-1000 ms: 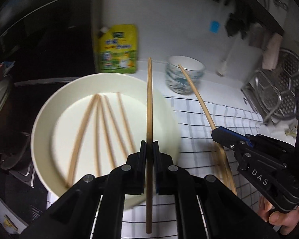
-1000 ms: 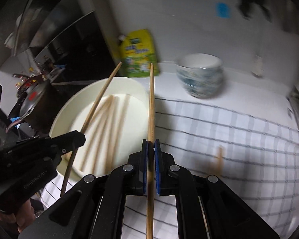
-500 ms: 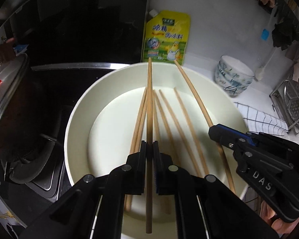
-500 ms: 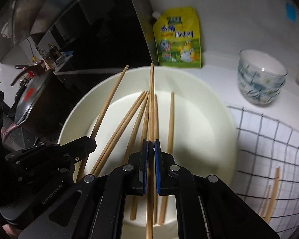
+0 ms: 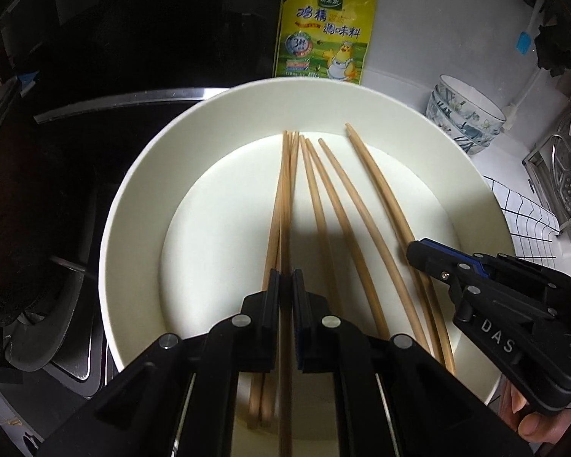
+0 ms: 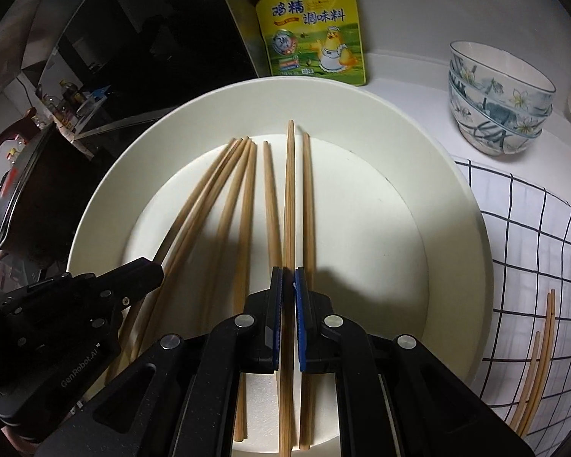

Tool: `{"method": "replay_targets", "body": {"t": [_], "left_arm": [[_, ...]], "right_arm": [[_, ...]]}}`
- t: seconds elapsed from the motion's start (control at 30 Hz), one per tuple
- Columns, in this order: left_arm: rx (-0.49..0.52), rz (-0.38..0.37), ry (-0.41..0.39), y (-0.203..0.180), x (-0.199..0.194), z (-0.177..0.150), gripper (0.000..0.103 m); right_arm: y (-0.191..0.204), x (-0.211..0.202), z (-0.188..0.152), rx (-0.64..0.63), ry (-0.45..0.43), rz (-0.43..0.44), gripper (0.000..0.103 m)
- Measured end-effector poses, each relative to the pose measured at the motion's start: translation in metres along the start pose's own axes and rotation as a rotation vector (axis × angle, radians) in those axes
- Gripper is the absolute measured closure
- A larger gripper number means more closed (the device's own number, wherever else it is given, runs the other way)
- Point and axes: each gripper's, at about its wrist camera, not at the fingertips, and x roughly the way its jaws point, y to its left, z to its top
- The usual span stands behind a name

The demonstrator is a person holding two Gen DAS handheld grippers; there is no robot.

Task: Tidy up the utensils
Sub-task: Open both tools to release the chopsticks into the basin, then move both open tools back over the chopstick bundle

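A single wooden chopstick (image 5: 285, 228) was pinched between the pressed-together fingers of the left hand-held gripper (image 5: 285, 285), its length laid over the white plate (image 5: 133, 209). A second chopstick (image 6: 288, 198) was clamped the same way by the right hand-held gripper (image 6: 288, 285), its tip seen raised near the plate's far rim. In the right wrist view, the left hand-held gripper was seen low at the left edge, over the plate's near-left rim. Several loose chopsticks (image 6: 243, 205) were spread in a fan across the plate's flat centre, tips pointed toward the far rim. Two more chopsticks (image 6: 536, 361) were seen lying on the checked cloth (image 6: 533, 228) to the right of the plate. Beyond the cloth, a stack of floral bowls (image 6: 498, 106) was set on the white tabletop (image 6: 407, 72). A yellow seasoning pouch (image 6: 312, 26) was propped upright just behind the plate, against the wall. A dark stove (image 5: 76, 152) was seen to the plate's left.
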Motion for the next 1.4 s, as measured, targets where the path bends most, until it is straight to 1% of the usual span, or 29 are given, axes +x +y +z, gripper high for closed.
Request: {"method": "replay_targets", "body": {"t": [0.1, 0.13, 0.17, 0.2, 0.27, 0.33, 0.4, 0.53, 0.6, 0.63, 0.67, 0.83, 0.87, 0.93, 1.07, 1.1, 1.2, 1.3, 1.33, 1.37, 1.4], "left_arm": [[-0.010, 0.000, 0.003, 0.003, 0.000, 0.000, 0.095], [-0.012, -0.005, 0.004, 0.004, -0.001, 0.000, 0.091], [-0.014, -0.006, 0.003, 0.004, -0.002, 0.000, 0.084], [-0.015, -0.002, -0.002, 0.005, -0.003, 0.000, 0.079], [-0.023, 0.007, -0.016, 0.007, -0.008, 0.000, 0.060], [-0.032, 0.017, -0.033, 0.010, -0.014, 0.000, 0.052], [-0.035, 0.022, -0.039, 0.012, -0.018, 0.001, 0.052], [-0.043, 0.023, -0.042, 0.016, -0.024, 0.001, 0.051], [-0.046, 0.021, -0.044, 0.016, -0.028, 0.002, 0.049], [-0.045, 0.019, -0.047, 0.015, -0.030, 0.002, 0.045], [-0.044, 0.016, -0.050, 0.014, -0.032, 0.002, 0.044], [-0.030, 0.021, -0.064, 0.008, -0.044, 0.000, 0.044], [-0.030, 0.025, -0.068, 0.007, -0.046, 0.000, 0.042], [-0.036, 0.034, -0.081, 0.005, -0.052, -0.002, 0.038], [-0.024, 0.042, -0.089, -0.003, -0.061, -0.006, 0.036], [-0.022, 0.042, -0.091, -0.005, -0.063, -0.007, 0.035], [-0.017, 0.040, -0.103, -0.012, -0.070, -0.010, 0.030], [-0.013, 0.041, -0.113, -0.018, -0.076, -0.013, 0.025], [-0.015, 0.041, -0.117, -0.021, -0.079, -0.013, 0.022], [-0.018, 0.042, -0.122, -0.024, -0.081, -0.013, 0.020], [-0.019, 0.040, -0.125, -0.026, -0.082, -0.014, 0.019]], "right_arm": [[0.000, 0.000, -0.001, 0.001, -0.001, -0.012, 0.095], [0.000, -0.002, -0.001, 0.004, -0.007, -0.014, 0.090], [0.000, -0.003, 0.000, 0.006, -0.011, -0.015, 0.088], [0.000, -0.005, -0.001, 0.007, -0.017, -0.016, 0.087], [0.001, -0.008, -0.001, 0.006, -0.025, -0.014, 0.087], [0.002, -0.011, -0.001, 0.004, -0.030, -0.011, 0.084], [0.003, -0.015, -0.005, 0.003, -0.034, -0.011, 0.081], [0.003, -0.021, -0.009, 0.008, -0.039, -0.008, 0.080], [0.002, -0.026, -0.011, 0.007, -0.045, -0.011, 0.080], [0.003, -0.027, -0.011, 0.007, -0.046, -0.012, 0.078], [0.002, -0.029, -0.012, 0.007, -0.048, -0.013, 0.078], [0.001, -0.043, -0.018, 0.006, -0.064, -0.026, 0.077], [0.001, -0.046, -0.020, 0.007, -0.069, -0.026, 0.077], [0.000, -0.052, -0.023, 0.010, -0.077, -0.026, 0.072], [-0.006, -0.066, -0.029, 0.017, -0.095, -0.032, 0.070], [-0.007, -0.068, -0.030, 0.019, -0.098, -0.034, 0.068], [-0.014, -0.078, -0.035, 0.031, -0.115, -0.038, 0.055], [-0.023, -0.086, -0.042, 0.044, -0.123, -0.037, 0.053], [-0.025, -0.089, -0.044, 0.048, -0.125, -0.038, 0.050], [-0.029, -0.091, -0.047, 0.054, -0.127, -0.038, 0.049], [-0.033, -0.093, -0.048, 0.060, -0.129, -0.038, 0.045]]}}
